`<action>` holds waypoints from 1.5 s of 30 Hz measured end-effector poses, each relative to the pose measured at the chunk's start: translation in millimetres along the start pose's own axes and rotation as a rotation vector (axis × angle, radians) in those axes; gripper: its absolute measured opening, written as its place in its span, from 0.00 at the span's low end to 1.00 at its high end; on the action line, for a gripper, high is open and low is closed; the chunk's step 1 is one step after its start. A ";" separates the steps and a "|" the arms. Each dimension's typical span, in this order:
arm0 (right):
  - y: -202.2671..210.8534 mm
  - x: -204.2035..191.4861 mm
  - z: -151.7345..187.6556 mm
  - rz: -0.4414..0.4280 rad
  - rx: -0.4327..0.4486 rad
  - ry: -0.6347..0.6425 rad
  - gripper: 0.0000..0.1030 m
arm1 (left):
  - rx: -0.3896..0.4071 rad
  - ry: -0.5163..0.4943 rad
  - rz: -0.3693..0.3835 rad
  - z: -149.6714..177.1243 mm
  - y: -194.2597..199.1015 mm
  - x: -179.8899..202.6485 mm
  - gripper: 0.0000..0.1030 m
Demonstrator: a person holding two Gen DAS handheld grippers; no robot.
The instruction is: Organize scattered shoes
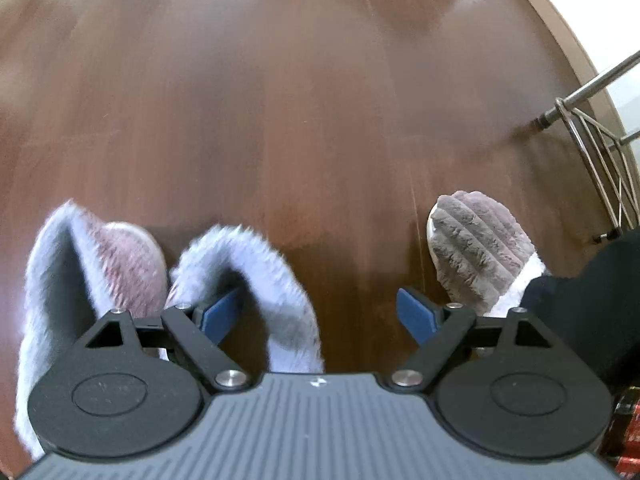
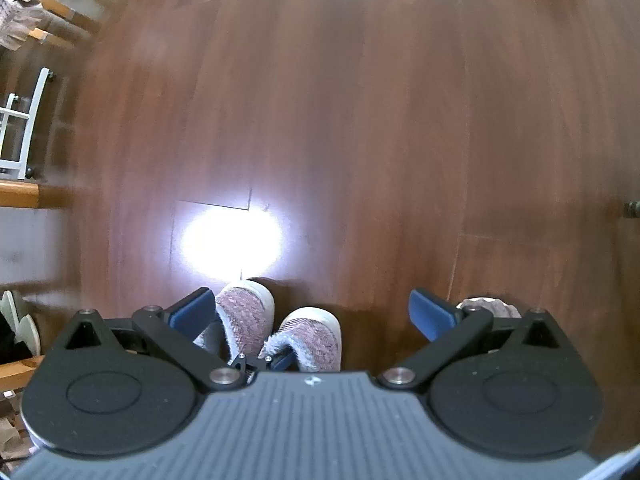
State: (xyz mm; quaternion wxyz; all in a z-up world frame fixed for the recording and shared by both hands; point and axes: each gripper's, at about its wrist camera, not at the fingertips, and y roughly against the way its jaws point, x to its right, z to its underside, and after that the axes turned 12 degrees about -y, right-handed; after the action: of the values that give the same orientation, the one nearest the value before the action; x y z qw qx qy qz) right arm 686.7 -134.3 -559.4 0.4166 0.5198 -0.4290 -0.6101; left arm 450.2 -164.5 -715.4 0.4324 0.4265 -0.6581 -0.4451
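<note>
Glossy wood floor (image 1: 280,100), pink knit slippers (image 2: 248,320) with fluffy fleece lining, a plush ribbed grey slipper (image 1: 480,248), shiny metal rack (image 1: 600,152), matt black plastic grippers (image 1: 320,312).

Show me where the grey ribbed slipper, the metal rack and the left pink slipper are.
grey ribbed slipper (image 1: 478,246): left wrist view, on its ribbed plush top.
metal rack (image 1: 608,152): left wrist view, on its wire frame.
left pink slipper (image 2: 248,312): right wrist view, on its knitted toe.

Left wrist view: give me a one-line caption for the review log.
Open left gripper hangs above two pink fur-lined slippers on the wooden floor, with a grey plush slipper apart to the right.
</note>
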 end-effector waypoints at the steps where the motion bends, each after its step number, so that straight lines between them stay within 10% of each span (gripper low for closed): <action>1: 0.1 -0.4 0.6 -0.001 0.002 0.005 0.99 | 0.005 0.006 -0.006 6.5 16.6 1.6 0.85; 13: 38.5 0.7 87.7 -0.007 0.039 0.155 0.99 | 0.027 0.289 -0.216 92.9 255.3 -20.0 0.99; 20: 165.3 -53.4 189.6 0.081 -0.009 0.306 0.99 | 0.065 0.528 -0.324 177.1 442.0 -37.1 0.99; 25: 268.2 -114.1 258.3 0.094 0.106 0.445 0.99 | 0.167 0.495 -0.428 228.2 545.9 -52.6 0.99; 33: 427.4 -175.9 395.4 -0.017 0.400 0.290 1.00 | 0.218 0.337 -0.477 336.4 697.1 -78.2 0.99; 45: 486.7 -111.3 510.3 -0.061 0.291 -0.011 1.00 | 0.152 0.403 -0.473 406.0 790.5 -50.0 0.99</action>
State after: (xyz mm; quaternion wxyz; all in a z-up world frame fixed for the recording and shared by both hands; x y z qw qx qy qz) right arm 223.4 -120.5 -16.3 0.3159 0.5842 -0.4991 -0.5565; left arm -61.3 160.6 -63.5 0.4055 0.6784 -0.4728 -0.3895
